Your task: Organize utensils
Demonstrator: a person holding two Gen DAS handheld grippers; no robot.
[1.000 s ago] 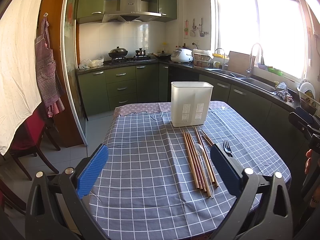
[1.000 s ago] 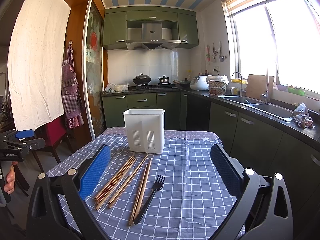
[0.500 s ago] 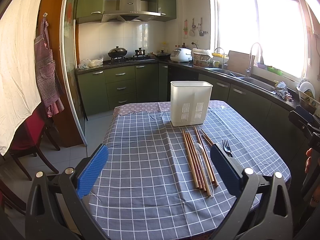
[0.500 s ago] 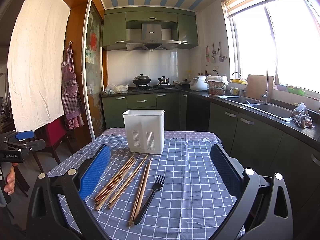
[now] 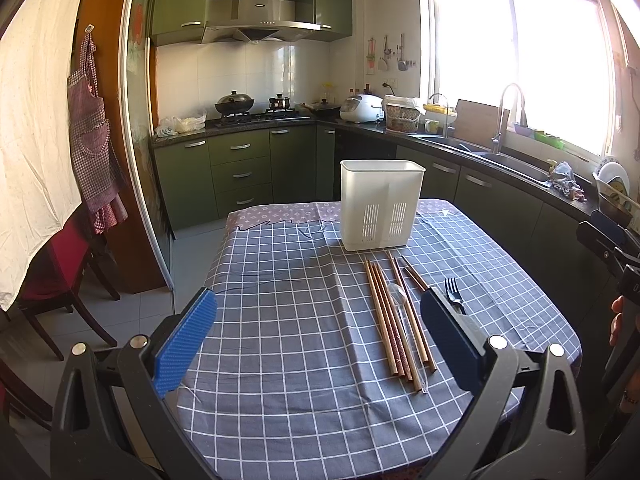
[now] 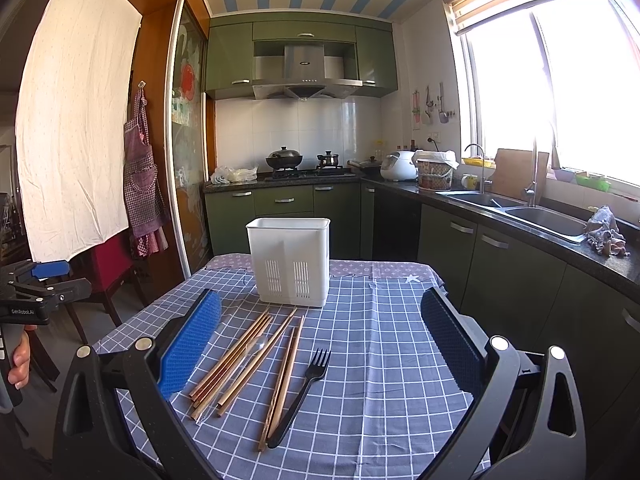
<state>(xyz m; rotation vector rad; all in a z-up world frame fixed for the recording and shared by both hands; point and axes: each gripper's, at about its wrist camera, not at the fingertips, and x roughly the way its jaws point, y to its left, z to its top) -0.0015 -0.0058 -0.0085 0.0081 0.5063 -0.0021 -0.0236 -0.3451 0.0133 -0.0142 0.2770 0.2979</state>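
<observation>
A white slotted utensil holder (image 5: pixel 382 205) (image 6: pixel 289 260) stands upright at the far end of the table. Several wooden chopsticks (image 5: pixel 394 316) (image 6: pixel 244 356), a clear plastic spoon (image 5: pixel 398 300) (image 6: pixel 252 354) and a black plastic fork (image 5: pixel 453 291) (image 6: pixel 304 388) lie flat on the checked cloth in front of it. My left gripper (image 5: pixel 318 344) is open and empty, above the near table edge, left of the utensils. My right gripper (image 6: pixel 320 346) is open and empty, above the utensils.
The table (image 5: pixel 288 320) carries a grey-blue checked cloth. A red chair (image 5: pixel 52 276) stands left of it. Green cabinets, a stove and a sink counter (image 6: pixel 520 216) run along the back and right. The right gripper also shows at the left wrist view's right edge (image 5: pixel 612 240).
</observation>
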